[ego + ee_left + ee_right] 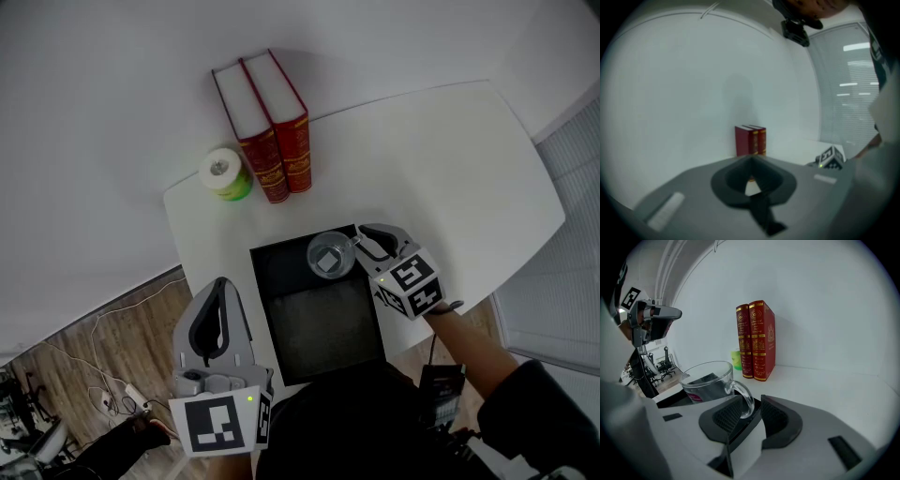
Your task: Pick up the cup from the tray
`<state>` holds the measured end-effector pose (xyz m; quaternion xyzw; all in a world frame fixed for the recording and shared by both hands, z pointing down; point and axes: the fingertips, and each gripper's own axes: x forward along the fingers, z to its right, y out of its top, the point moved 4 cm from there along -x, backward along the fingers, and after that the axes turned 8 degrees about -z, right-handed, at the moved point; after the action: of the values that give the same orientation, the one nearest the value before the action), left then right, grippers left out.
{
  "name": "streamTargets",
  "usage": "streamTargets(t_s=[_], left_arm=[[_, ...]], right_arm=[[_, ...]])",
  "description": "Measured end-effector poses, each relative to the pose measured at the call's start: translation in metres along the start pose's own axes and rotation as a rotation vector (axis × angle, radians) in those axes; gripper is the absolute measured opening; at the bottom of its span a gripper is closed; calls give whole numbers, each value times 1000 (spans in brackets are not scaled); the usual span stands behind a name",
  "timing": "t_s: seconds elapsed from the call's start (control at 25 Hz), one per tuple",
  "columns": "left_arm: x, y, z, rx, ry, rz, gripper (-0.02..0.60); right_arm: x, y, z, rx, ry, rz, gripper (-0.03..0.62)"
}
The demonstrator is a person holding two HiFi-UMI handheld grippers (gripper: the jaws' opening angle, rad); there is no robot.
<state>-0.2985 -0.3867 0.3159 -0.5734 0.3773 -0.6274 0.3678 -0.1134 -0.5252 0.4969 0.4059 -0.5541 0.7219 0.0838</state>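
Cup, clear glass, at the far end of the black tray. We see its handle between the parted jaws of the right gripper. The left gripper, near left, is clenched on nothing.

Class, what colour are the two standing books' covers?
The books are red with gold print, clearest in the right gripper view.

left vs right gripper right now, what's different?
Jaws: the left gripper has its jaws together, while the right gripper has them apart.
Load: the left gripper is empty. The right gripper has the handle of the glass cup between its jaws, not yet clamped.
Place: the left gripper sits left of the black tray, the right gripper at its far right corner.
Both carry a marker cube.
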Motion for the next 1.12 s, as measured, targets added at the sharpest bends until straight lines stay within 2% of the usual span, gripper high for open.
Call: streamTargets(t_s=[0.72,1.12], left_arm=[[2,-2,-3,-6,6,-4,5],[1,0,-8,-10,12,1,5]], right_arm=[[4,3,2,11,-29,11,113],[5,4,0,-9,-74,11,51]])
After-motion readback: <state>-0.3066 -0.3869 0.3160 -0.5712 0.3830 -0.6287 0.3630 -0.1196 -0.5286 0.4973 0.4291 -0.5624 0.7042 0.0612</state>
